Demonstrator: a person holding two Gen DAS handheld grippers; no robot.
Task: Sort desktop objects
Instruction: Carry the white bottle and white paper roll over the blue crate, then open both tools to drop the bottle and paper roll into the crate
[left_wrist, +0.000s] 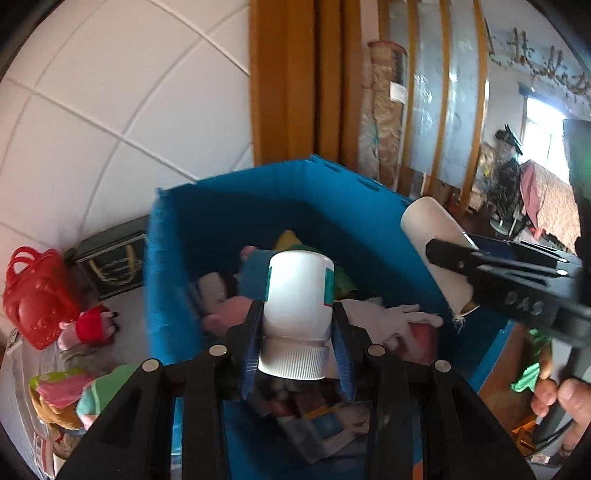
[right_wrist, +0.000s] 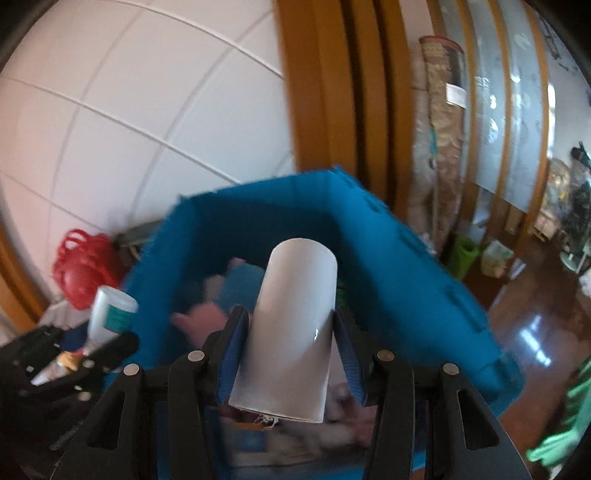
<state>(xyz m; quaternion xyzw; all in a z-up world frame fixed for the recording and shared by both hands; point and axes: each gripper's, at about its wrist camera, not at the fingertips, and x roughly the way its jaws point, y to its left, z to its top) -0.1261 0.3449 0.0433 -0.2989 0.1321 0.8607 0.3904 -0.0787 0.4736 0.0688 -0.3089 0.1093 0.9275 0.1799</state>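
One bottle (left_wrist: 297, 295), one white tube (right_wrist: 291, 332)

White bottle (left_wrist: 299, 295) with teal label edges and a ribbed white cap, plain white tube (right_wrist: 291, 332), both between black grippers with blue ribbed pads (left_wrist: 251, 354). Blue bin (left_wrist: 192, 221) holds pink, white and yellow-green soft items; red basket (left_wrist: 33, 295) left of it. White tiled wall (left_wrist: 110, 92) with grey grout lines, orange-brown wooden frame (left_wrist: 288, 74)
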